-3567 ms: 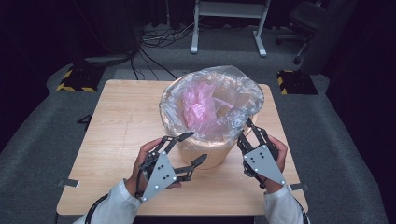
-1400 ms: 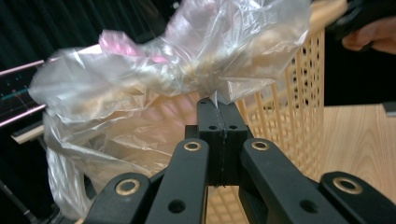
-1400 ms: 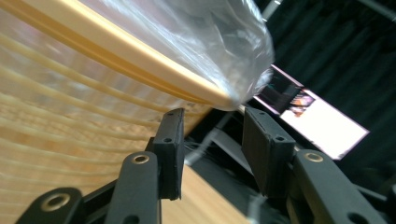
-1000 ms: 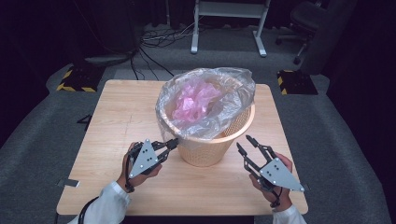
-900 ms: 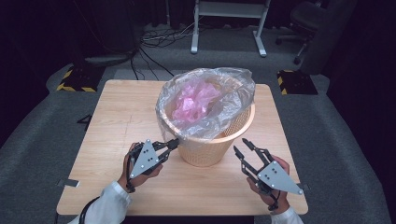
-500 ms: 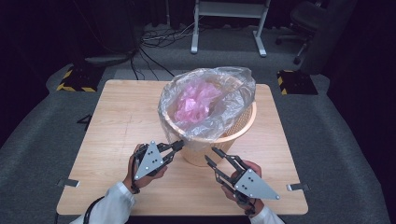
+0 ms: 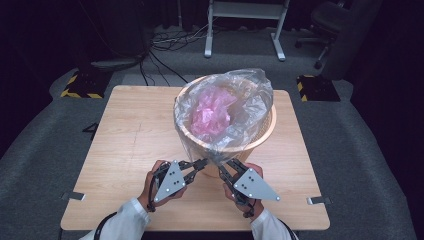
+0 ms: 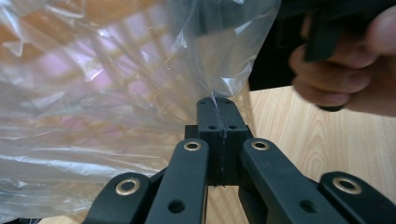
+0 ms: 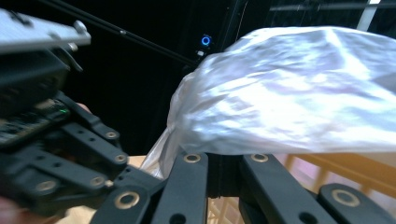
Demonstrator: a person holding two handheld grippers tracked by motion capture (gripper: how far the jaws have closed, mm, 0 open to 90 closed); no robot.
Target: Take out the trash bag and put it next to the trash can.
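We pinch the clear bag [image 7: 240,107] with our left gripper [image 7: 202,164]; its jaws are closed tight on the bag's near edge. The bag sits in the basket [image 7: 260,142] on the counter [image 7: 130,125]. Our right gripper [image 7: 226,167] has just closed its jaws on the bag too.

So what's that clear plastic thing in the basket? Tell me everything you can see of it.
The clear bag is thin, crinkled, see-through film lining the tan slatted basket. It bulges above the rim and drapes down the near side, with crumpled pink plastic inside. The left gripper pinches its near edge.
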